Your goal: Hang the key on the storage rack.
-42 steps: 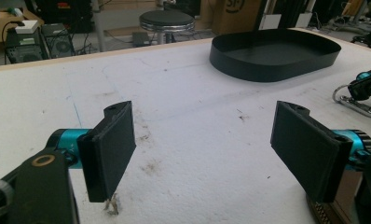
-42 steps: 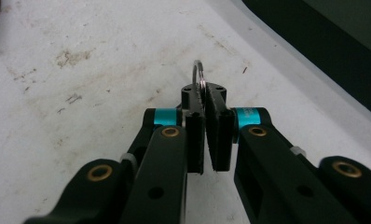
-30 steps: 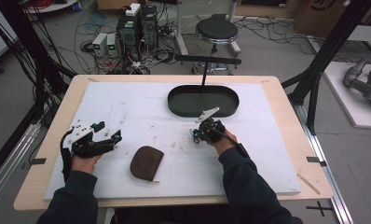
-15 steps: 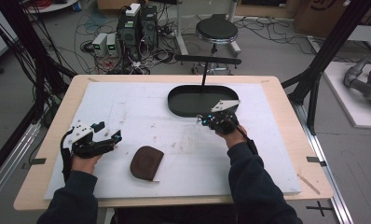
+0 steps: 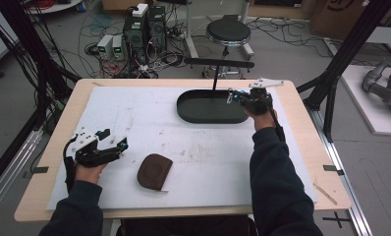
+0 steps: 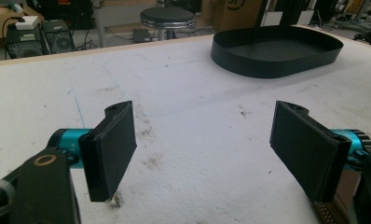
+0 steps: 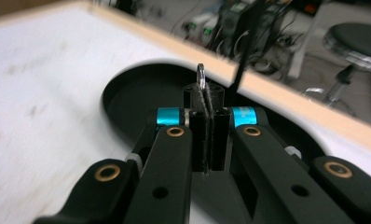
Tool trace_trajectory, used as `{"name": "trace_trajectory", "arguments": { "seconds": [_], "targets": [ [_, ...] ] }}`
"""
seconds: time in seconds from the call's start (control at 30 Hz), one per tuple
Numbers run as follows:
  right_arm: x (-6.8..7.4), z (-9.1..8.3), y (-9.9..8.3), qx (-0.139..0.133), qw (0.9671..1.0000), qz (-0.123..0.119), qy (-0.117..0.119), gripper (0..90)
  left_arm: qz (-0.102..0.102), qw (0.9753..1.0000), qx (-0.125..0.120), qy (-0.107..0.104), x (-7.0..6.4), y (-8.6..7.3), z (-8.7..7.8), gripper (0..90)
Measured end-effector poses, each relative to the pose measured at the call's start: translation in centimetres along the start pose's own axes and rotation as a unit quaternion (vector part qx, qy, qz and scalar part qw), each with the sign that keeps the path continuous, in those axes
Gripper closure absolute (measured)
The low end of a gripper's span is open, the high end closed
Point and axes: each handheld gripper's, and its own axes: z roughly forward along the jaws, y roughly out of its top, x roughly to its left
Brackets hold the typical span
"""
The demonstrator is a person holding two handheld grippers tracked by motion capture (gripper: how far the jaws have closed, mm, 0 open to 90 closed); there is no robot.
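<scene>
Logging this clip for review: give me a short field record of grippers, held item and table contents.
right gripper: shut on small thin silvery item, over the black oval tray
left gripper: open, holding nothing, low over the white mat
brown rounded pouch: flat on mat, between the person's forearms, untouched
tray contents: none visible

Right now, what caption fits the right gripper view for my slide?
Right tongs shut on a thin shiny piece, held over the black oval tray.
</scene>
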Motion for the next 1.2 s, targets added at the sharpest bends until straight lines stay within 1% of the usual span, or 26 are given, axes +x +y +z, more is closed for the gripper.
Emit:
{"name": "trace_trajectory", "arguments": {
  "seconds": [0.07, 0.1, 0.13, 0.2, 0.23, 0.27, 0.3, 0.33, 0.37, 0.4, 0.43, 0.5, 0.53, 0.6, 0.7, 0.77, 0.87, 0.9, 0.93, 0.97, 1.0, 1.03, 1.07, 1.1, 1.13, 1.2],
  "targets": [
    [-0.5, 0.0, 0.3, -0.004, 1.0000, 0.001, -0.007, 90.0, 0.000, 1.0000, 0.000, 0.000, 0.0, 0.0, 0.0, 22.3],
    [-1.4, 0.0, 0.9, -0.019, 0.9996, 0.012, -0.014, 90.0, 0.001, 1.0000, 0.000, 0.001, 0.0, 0.0, -0.1, 22.4],
    [-1.4, 0.0, 0.9, -0.019, 0.9996, 0.012, -0.014, 90.0, 0.001, 1.0000, 0.000, 0.001, 0.0, 0.0, -0.1, 22.5],
    [-2.6, 0.0, 1.7, -0.033, 0.9988, 0.020, -0.029, 90.0, 0.000, 1.0000, -0.004, 0.002, -0.1, 0.0, -0.1, 22.6],
    [-2.6, 0.0, 1.7, -0.033, 0.9988, 0.020, -0.029, 90.0, 0.000, 1.0000, -0.004, 0.002, -0.1, 0.0, -0.1, 22.6],
    [-3.2, 0.0, 2.0, -0.035, 0.9984, 0.027, -0.034, 90.0, 0.000, 1.0000, -0.004, 0.002, 0.0, 0.0, -0.1, 22.6],
    [-3.7, 0.0, 2.0, -0.035, 0.9981, 0.031, -0.040, 90.0, 0.000, 1.0000, -0.004, 0.002, 0.0, 0.0, -0.1, 22.6],
    [-3.7, 0.0, 2.0, -0.035, 0.9981, 0.031, -0.040, 90.0, 0.000, 1.0000, -0.004, 0.003, 0.0, 0.0, -0.1, 22.6],
    [-4.4, -0.1, 2.1, -0.039, 0.9974, 0.041, -0.045, 90.0, -0.002, 1.0000, -0.004, 0.003, -0.1, 0.0, -0.1, 22.7],
    [-4.4, -0.1, 2.1, -0.039, 0.9974, 0.041, -0.045, 90.0, -0.001, 1.0000, -0.004, 0.004, -0.1, 0.0, -0.1, 22.7],
    [-5.2, -0.1, 2.0, -0.049, 0.9959, 0.057, -0.050, 90.0, 0.000, 1.0000, -0.003, 0.003, -0.1, 0.0, -0.1, 22.7],
    [-5.4, -0.1, 1.9, -0.050, 0.9955, 0.061, -0.052, 90.0, 0.001, 1.0000, -0.003, 0.001, -0.1, 0.0, -0.1, 22.8],
    [-6.0, 0.1, 1.6, -0.044, 0.9946, 0.070, -0.063, 90.0, 0.001, 1.0000, -0.003, 0.001, -0.2, 0.0, 0.0, 22.9],
    [-6.5, 0.2, 1.2, -0.046, 0.9933, 0.086, -0.062, 90.0, 0.003, 1.0000, -0.003, -0.001, -0.2, 0.0, 0.0, 22.9],
    [-6.5, 0.5, 1.2, -0.057, 0.9921, 0.089, -0.066, 90.0, 0.001, 1.0000, -0.004, 0.000, -0.2, 0.0, 0.0, 22.9],
    [-6.5, 0.8, 1.1, -0.062, 0.9906, 0.099, -0.071, 90.0, 0.001, 1.0000, -0.004, 0.000, -0.2, 0.0, 0.0, 22.9],
    [-6.5, 1.3, 1.0, -0.059, 0.9876, 0.112, -0.092, 88.8, 0.001, 1.0000, -0.003, 0.000, -0.1, 0.0, -0.1, 22.9],
    [-6.5, 1.3, 1.0, -0.059, 0.9876, 0.112, -0.092, 88.8, 0.001, 1.0000, -0.003, 0.000, -0.1, 0.0, -0.1, 22.9],
    [-6.2, 1.6, 1.1, -0.055, 0.9861, 0.106, -0.116, 87.3, 0.000, 1.0000, -0.003, 0.001, -0.1, 0.0, -0.1, 23.0],
    [-6.2, 1.6, 1.1, -0.055, 0.9861, 0.106, -0.116, 87.3, 0.001, 1.0000, -0.003, 0.001, -0.1, 0.0, -0.1, 23.0],
    [-5.9, 1.9, 1.1, -0.046, 0.9834, 0.103, -0.143, 86.6, 0.000, 1.0000, -0.003, 0.001, -0.2, 0.0, -0.1, 23.1],
    [-5.9, 2.0, 1.0, -0.037, 0.9818, 0.105, -0.154, 82.9, 0.001, 1.0000, -0.003, 0.001, -0.1, 0.0, -0.1, 23.2],
    [-5.9, 2.0, 1.0, -0.037, 0.9818, 0.105, -0.154, 82.9, 0.001, 1.0000, -0.002, 0.001, -0.1, 0.0, -0.1, 23.2],
    [-6.0, 2.1, 0.9, -0.027, 0.9809, 0.108, -0.160, 79.1, 0.002, 1.0000, -0.002, 0.003, -0.1, 0.0, -0.1, 23.2],
    [-6.1, 2.1, 0.6, -0.013, 0.9804, 0.121, -0.154, 68.5, 0.001, 1.0000, -0.002, 0.002, -0.1, 0.0, -0.1, 23.2],
    [-6.1, 1.9, 0.5, -0.010, 0.9803, 0.125, -0.153, 66.7, 0.000, 1.0000, -0.004, 0.001, -0.1, 0.0, -0.1, 23.2]
  ]
}}
